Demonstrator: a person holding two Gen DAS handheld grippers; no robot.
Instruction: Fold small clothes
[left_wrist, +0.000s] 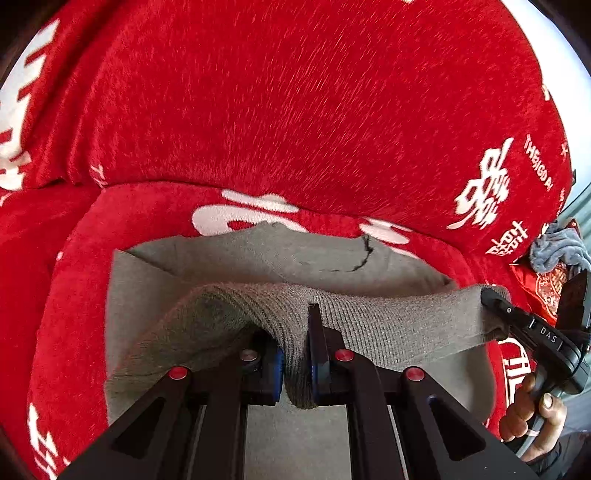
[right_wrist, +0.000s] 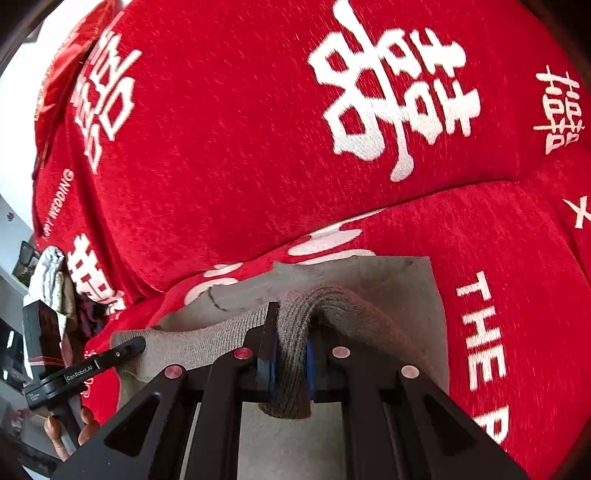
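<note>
Support is a bed under a red plush blanket (left_wrist: 295, 92) with white characters and lettering, folded back into a thick roll, and a grey garment (left_wrist: 155, 280) lies flat directly on its lower layer, near edge lifted.

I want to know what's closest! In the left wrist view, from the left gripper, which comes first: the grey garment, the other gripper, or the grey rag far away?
1. Grey garment: pinched between the left gripper fingers.
2. Right gripper: to the right, clamping the same ribbed edge.
3. Grey rag: farthest, at the right edge, beyond the red blanket.
</note>
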